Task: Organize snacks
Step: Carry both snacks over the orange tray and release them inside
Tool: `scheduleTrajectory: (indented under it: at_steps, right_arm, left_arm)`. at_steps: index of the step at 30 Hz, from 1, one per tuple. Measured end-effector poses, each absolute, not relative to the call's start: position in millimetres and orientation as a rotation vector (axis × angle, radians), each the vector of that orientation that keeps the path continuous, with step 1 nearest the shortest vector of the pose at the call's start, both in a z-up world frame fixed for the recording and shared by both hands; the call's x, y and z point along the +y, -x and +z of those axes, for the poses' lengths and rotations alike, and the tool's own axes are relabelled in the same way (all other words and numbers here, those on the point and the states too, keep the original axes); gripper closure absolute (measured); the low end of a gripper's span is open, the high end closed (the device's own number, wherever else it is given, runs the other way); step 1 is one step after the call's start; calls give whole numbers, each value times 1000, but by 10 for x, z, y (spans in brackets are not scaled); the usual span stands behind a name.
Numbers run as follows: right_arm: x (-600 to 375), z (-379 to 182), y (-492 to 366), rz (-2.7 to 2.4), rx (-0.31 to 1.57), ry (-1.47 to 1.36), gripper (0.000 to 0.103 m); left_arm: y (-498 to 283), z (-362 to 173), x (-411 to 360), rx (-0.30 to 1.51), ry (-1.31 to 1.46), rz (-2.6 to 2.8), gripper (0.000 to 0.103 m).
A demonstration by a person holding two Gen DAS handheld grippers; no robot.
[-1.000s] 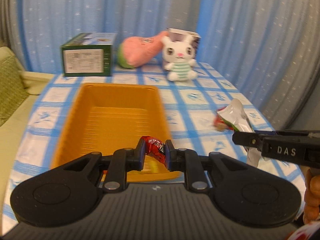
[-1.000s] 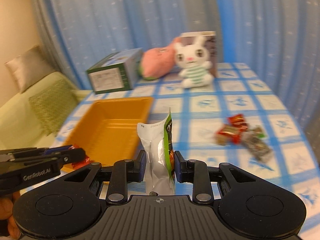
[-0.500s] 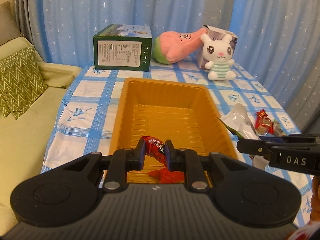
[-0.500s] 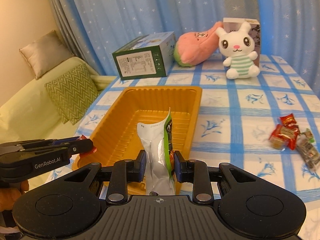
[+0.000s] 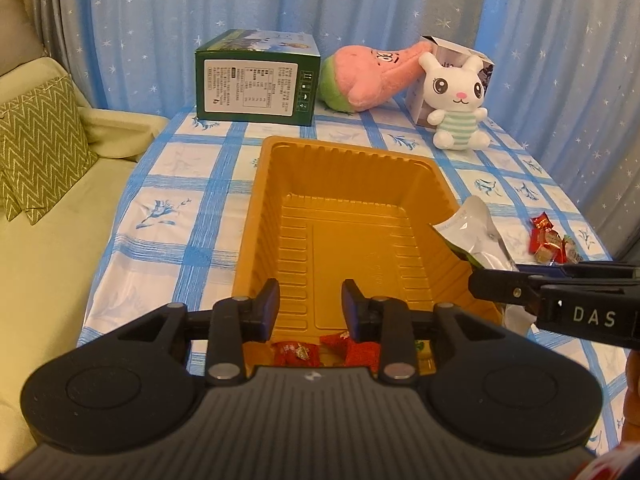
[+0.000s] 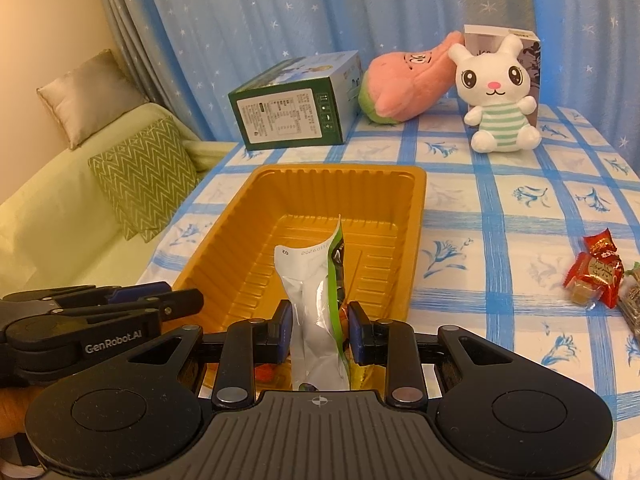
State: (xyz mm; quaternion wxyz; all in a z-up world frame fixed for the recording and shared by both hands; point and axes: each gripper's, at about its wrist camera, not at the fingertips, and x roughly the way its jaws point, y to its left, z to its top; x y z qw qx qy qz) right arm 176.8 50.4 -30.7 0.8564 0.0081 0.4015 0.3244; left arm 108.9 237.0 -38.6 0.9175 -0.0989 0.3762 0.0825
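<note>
An orange tray [image 5: 424, 192] [image 6: 416, 208] sits on the blue checked table. My left gripper [image 5: 310, 310] is open and empty above the tray's near end; red snack packets [image 5: 296, 351] lie in the tray below it. My right gripper [image 6: 320, 330] stands around a white and green pouch [image 6: 316, 300], its jaws now a little apart, over the tray's near right part. The pouch also shows in the left wrist view [image 5: 474, 236]. A few loose wrapped snacks [image 6: 596, 268] [image 5: 550, 240] lie on the table right of the tray.
A green box [image 5: 256, 80], a pink plush [image 5: 372, 76], a white rabbit plush [image 5: 456, 100] and a small carton [image 6: 500, 40] stand at the table's far edge. A sofa with a zigzag cushion [image 5: 36, 136] is on the left. Blue curtains hang behind.
My left gripper has opened and the red packet has dropped into the tray. My right gripper has moved over the tray with the pouch, and its jaws have widened slightly.
</note>
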Motion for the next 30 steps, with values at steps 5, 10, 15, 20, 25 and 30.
scheduleTrajectory:
  at_steps: [5,10,15,20,25,30]
  right_arm:
    - [529,-313,-1769,684,847,-16,74]
    - [542,-297,-1781,684,843,-28,74]
    - [567,-302,-1816,704,844,-76,74]
    - [499,-304,-1788,700,824,-123,37]
    - [246,-262,-1618,656,810,-156,37]
    - [-96,-268,-1409,571,825,-164,37]
  left_arm:
    - [-1013,-342,2420,763,216,184,73]
    - [-943,-269,2452,749,222,201,72]
    - [-881,-226,2465,739,225,213,70]
    - [-806,-202,2453,733,229,217,61]
    - [-681,-155,2359,725,249,222,57]
    - [-548,-119,2153,721,270,202,53]
